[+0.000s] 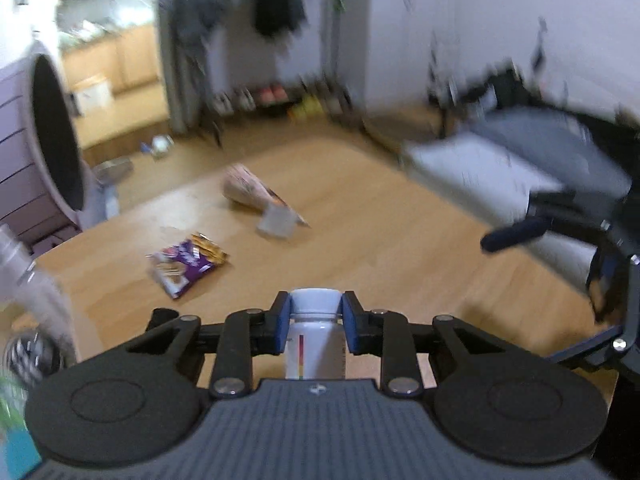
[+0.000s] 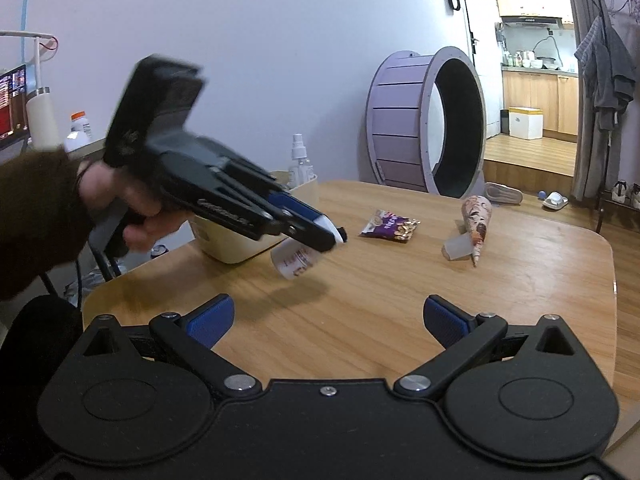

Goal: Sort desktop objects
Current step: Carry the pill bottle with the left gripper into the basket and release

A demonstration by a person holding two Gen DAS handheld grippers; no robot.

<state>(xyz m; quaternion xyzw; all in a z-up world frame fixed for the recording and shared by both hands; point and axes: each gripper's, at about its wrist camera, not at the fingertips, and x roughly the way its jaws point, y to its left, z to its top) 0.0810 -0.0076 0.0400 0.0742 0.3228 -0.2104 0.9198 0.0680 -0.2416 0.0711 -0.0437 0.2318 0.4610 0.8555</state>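
Blue pads of my left gripper (image 1: 315, 322) are clamped on the neck of a white bottle (image 1: 316, 354) just under its cap, and I hold it in the air above the wooden table (image 2: 400, 300), beside the cream bin (image 2: 232, 246). My right gripper (image 2: 327, 320) hovers low over the near edge with its jaws spread wide and nothing between them. Farther across the table lie a purple snack packet (image 2: 390, 227) and a patterned paper cone (image 2: 477, 216), well apart from the bottle.

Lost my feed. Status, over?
Left gripper shut on small white labelled bottle, lifted above wooden table. Right gripper open, empty. Cream bin close behind.
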